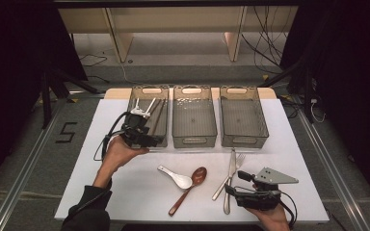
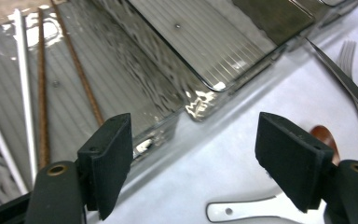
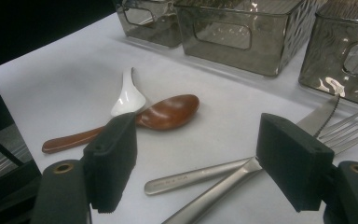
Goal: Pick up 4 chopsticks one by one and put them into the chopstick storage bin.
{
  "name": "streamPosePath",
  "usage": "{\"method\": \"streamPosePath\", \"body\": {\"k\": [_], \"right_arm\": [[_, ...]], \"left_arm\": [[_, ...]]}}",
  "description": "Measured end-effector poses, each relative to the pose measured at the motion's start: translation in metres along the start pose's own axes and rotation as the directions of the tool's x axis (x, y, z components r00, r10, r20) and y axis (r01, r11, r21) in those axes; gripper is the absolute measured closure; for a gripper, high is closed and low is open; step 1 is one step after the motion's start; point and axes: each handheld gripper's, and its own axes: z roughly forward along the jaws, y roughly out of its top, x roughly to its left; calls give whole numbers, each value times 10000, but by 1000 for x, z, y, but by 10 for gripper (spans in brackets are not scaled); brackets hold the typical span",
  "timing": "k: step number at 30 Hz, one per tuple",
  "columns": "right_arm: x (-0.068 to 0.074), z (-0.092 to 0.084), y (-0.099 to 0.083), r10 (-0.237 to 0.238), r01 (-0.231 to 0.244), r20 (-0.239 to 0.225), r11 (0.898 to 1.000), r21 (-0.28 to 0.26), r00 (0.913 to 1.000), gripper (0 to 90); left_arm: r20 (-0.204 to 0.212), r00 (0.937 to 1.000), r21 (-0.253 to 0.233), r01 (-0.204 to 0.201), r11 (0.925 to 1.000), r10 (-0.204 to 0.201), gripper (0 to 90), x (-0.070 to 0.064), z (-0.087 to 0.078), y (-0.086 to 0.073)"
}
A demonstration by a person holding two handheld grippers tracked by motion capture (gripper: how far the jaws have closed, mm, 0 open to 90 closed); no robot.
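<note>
My left gripper [image 1: 155, 140] [image 2: 193, 135] hovers at the near end of the left grey bin [image 1: 134, 98] [image 2: 168, 119], jaws open with nothing between them. In that bin lie brown chopsticks [image 1: 158, 115] [image 2: 81, 74] and white chopsticks [image 2: 23, 88]. On the white tabletop [image 1: 125, 192] a white spoon [image 1: 176, 177] [image 2: 242, 210] [image 3: 128, 95] and a brown wooden spoon [image 1: 192, 183] [image 3: 163, 114] touch. To their right, a knife [image 1: 230, 168] [image 3: 317, 119] and a fork [image 1: 235, 171] [image 3: 354, 128] cross. My right gripper [image 1: 236, 182] [image 3: 198, 135] stands open just above their handles, gripping nothing.
The middle bin [image 1: 194, 139] [image 3: 223, 35] and the right bin [image 1: 243, 142] [image 3: 349, 60] hold nothing. All three bins line the table's far side. Bare white surface lies at the left and near the front edge. Cables and stands surround the table on the floor.
</note>
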Motion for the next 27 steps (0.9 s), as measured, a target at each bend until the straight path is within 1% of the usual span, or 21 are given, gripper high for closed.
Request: {"method": "streamPosePath", "body": {"k": [1,3,6,8,12,16,22,25,27], "right_arm": [[0,0,0,8,-8,-6,10000,6,10000,298],[0,0,0,1,-1,-12,10000,-3,10000,298],[0,-1,0,18,-18,7,10000,-24,10000,298],[-1,-1,0,32,-32,9,10000,-34,10000,298],[-2,-2,-1,67,-67,28,10000,-46,10000,298],[-3,-3,-2,116,-116,24,9999,-62,9999,298],[-4,-4,-2,162,-162,42,9998,-96,9999,298],[-4,-4,-2,135,-135,49,9999,-105,9999,298],[-3,-4,-1,118,-117,50,9999,-101,9999,298]], "left_arm": [[-50,10000,0,-78,10000,78,261,-1,0,0],[67,9998,-29,-192,9998,192,255,-4,-1,-1],[120,9991,44,-418,9991,417,245,-9,-2,-3],[187,9988,79,-459,9989,457,240,-11,-2,-4],[242,9973,274,-703,9971,696,231,-14,0,-7],[389,9949,497,-950,9942,932,221,-19,4,-10],[613,9890,918,-1398,9859,1346,201,-27,13,-15],[702,9843,1138,-1691,9790,1619,193,-33,17,-17],[811,9799,1285,-1916,9730,1823,186,-36,19,-19]]}}
